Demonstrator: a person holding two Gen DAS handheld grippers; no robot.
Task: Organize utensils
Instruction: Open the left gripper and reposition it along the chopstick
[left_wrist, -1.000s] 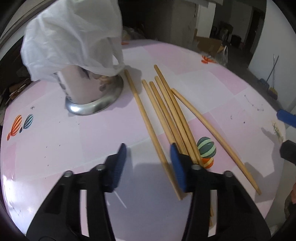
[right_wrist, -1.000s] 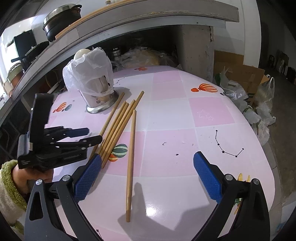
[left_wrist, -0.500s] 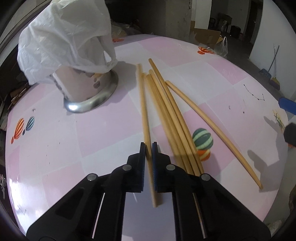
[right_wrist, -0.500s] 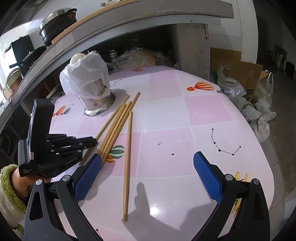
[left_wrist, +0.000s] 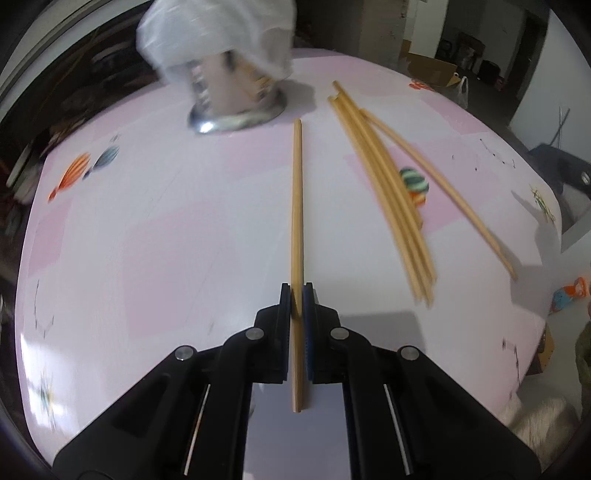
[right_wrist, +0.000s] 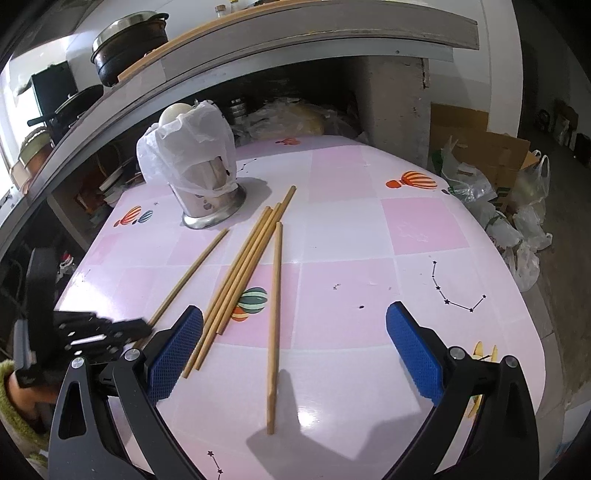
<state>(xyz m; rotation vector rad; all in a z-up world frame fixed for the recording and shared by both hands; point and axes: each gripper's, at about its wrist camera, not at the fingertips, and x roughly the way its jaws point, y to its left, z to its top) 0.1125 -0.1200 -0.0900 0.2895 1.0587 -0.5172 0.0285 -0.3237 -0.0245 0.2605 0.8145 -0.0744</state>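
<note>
Pink and white squares cover my worktop (right_wrist: 351, 229), with little balloon pictures on it.

My left tongs (left_wrist: 296, 299) are clamped on one long wooden stick (left_wrist: 296, 206). The stick runs straight out in front of them, and its far tip points toward the shiny metal cup (left_wrist: 236, 99). Its short end pokes back past the pads, between the two black arms. In the right wrist view this stick (right_wrist: 188, 275) lies apart from the others, off to the left, with its near end at the tip of the left tongs (right_wrist: 142, 326). I cannot tell if the stick is lifted or is touching the worktop.

Just to the right of it lies a bunch of sticks (left_wrist: 384, 192), close together and side by side. One more stick (left_wrist: 439, 195) lies alone to the right of the bunch. A striped balloon picture (left_wrist: 413, 181) shows between them.

My right tongs (right_wrist: 295, 349) are wide apart, with nothing between the blue pads. They hang over the near part of the worktop. The lone stick (right_wrist: 275, 317) lies between the two pads in that view, and the ends of the bunch (right_wrist: 240, 277) reach down beside the left pad.

The metal cup (right_wrist: 207, 192) stands at the far left of the worktop, with a white plastic bag (right_wrist: 188, 147) draped over its top. My left hand, in a green fuzzy sleeve (right_wrist: 14, 402), holds the left tongs at the edge.
</note>
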